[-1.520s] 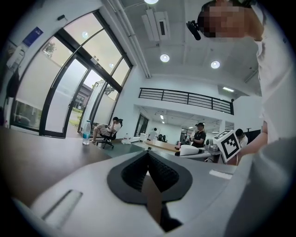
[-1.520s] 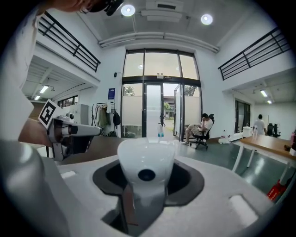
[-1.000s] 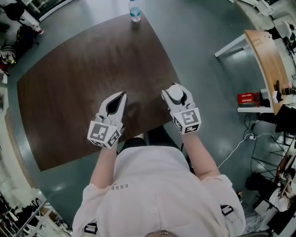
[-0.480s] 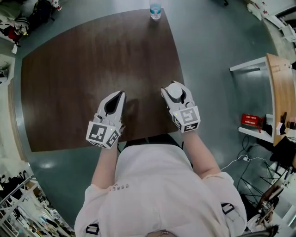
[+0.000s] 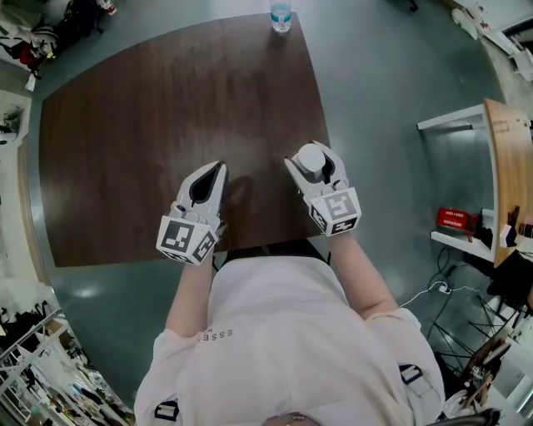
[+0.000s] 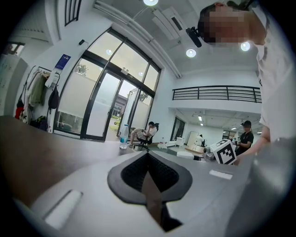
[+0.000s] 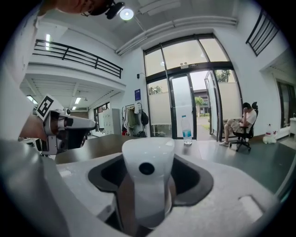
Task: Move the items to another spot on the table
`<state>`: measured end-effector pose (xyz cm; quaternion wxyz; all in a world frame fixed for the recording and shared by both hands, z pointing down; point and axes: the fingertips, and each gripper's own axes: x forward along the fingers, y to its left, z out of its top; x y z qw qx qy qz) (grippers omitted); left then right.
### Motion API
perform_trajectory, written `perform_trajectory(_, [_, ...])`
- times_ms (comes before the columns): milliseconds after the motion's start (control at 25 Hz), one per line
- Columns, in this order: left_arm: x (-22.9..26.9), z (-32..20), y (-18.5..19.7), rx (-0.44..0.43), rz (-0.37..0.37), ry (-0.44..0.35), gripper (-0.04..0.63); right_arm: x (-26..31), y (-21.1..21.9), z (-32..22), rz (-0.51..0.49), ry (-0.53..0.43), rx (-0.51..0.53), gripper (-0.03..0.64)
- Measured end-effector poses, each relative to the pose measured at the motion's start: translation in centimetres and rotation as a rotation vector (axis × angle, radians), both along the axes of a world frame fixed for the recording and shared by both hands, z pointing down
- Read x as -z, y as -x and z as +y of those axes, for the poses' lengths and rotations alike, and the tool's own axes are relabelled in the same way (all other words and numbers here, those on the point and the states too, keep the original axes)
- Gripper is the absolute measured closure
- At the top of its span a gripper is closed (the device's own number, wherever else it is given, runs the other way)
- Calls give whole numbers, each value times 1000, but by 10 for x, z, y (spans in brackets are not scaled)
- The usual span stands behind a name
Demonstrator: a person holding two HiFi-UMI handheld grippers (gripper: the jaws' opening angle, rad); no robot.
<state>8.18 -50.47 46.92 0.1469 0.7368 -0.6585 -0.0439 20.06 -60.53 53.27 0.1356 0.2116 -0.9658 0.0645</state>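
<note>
The person wears a white short-sleeved shirt [image 5: 275, 333] with small grey lettering; the pale grey left gripper [image 5: 220, 167] and right gripper [image 5: 311, 158] each bear a black-and-white marker cube [image 5: 187, 240]

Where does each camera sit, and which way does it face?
Head view: on the head, steeply down onto dark brown wooden table; shows white shirt, forearms, left gripper, right gripper.
Left gripper view: along its shut jaws, across table; shows shirt.
Right gripper view: along its opening jaws, white rounded plastic object between.
All share: clear plastic bottle.
</note>
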Motion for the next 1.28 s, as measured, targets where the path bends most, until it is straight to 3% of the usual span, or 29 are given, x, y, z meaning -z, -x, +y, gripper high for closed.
perform_trajectory(80, [3, 2, 0, -2, 1, -5, 581, 5, -4, -1, -2, -10, -29, 318])
perform_trajectory(320, [18, 8, -1, -37, 7, -28, 581, 30, -21, 1, -41, -25, -117, 308])
perform_trajectory(520, [31, 25, 8, -79, 5, -55, 581, 71, -34, 16, -58, -145, -215, 316])
perform_trajectory(600, [35, 32, 12, -101, -1, -63, 581, 78, -46, 22, -57, -186, -289, 418])
perform_trajectory(680, [40, 41, 14, -128, -7, -67, 581, 80, -56, 32, -52, -192, -348, 583])
perform_trajectory(720, [41, 47, 14, -143, -8, -67, 581, 80, -59, 39, -49, -189, -365, 615])
perform_trajectory(960, [32, 85, 8, -226, -13, -52, 581, 73, -68, 93, -49, -155, -410, 624])
perform_trajectory(1280, [33, 146, 3, -185, -39, -66, 581, 53, -66, 157, -29, -101, -344, 624])
